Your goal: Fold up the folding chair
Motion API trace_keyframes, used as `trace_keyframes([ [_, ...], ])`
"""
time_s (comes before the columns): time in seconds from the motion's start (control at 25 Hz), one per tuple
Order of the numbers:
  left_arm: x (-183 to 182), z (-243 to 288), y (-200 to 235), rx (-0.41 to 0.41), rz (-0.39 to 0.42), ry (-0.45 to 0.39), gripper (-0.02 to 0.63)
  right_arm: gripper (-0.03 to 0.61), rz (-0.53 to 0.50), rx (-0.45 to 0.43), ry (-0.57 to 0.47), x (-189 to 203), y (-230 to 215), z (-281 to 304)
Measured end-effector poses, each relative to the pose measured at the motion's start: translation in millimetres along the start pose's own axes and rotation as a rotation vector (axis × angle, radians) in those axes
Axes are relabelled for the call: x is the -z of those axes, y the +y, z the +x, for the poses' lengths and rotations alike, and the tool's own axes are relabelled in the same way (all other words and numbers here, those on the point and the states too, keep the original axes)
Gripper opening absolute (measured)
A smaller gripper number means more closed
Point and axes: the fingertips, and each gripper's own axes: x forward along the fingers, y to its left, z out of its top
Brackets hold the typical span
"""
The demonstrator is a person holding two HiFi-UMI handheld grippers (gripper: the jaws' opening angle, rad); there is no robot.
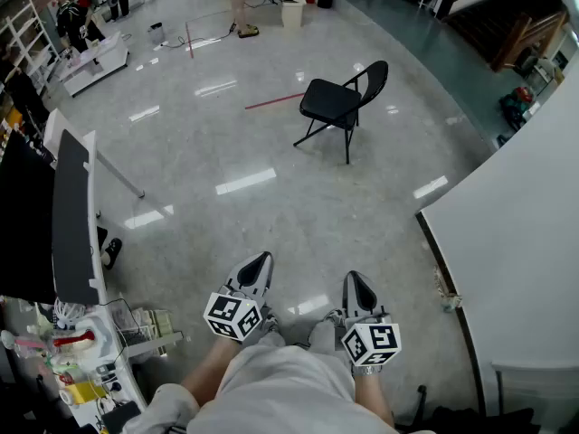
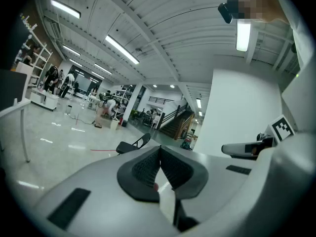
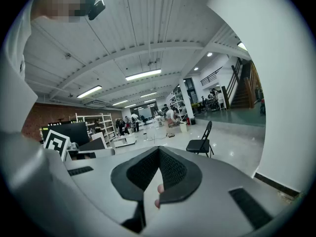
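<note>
- The folding chair [image 1: 336, 105] stands fully open on the glossy floor [image 1: 271, 215], well apart from the person and ahead of them. Its seat is down and its back is up, so by my judgement no part of the fold has begun.
- The left gripper [image 1: 258, 262] and the right gripper [image 1: 360, 286] sit low and close to the body, side by side. In each gripper view the ribbed pads are pressed together with nothing between them.
- Both pairs of jaws must part before they reach the frame. If they arrive closed, they would likely just knock the chair.
- The floor looks slick. A push on the backrest could slide the chair or tip it rather than fold it – one gripper should probably steady the frame.
- The thin black tubing offers a narrow hold, so a grip set off-centre may slip as the seat swings up.
- The white partition [image 1: 516, 233] stands close on the right, and a wide swing of that arm on the walk over could catch it.
</note>
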Motion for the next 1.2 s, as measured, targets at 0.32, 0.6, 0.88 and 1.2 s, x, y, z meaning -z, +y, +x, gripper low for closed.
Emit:
trace_keyframes([
  [0.32,-15.3,-24.8,4.0,0.029,0.024,-0.012,0.011,0.003,0.006,0.105,-0.018,-14.3,-2.8,-29.4],
  [0.6,-11.5,-17.3,6.3,0.043,0.004,0.006,0.012,0.003,-0.010,0.069,-0.010,-10.0,14.9,-4.9],
  [0.88,-17.8,29.8,-21.2,0.099,0.012,0.005,0.011,0.003,-0.015,0.024,-0.037,-19.8,-24.1,12.7],
  [1.2,-48.7,102.1,-23.5,-0.025,0.061,-0.027,0.011,0.003,-0.037,-0.079,-0.070,-54.2,-81.6,60.9],
])
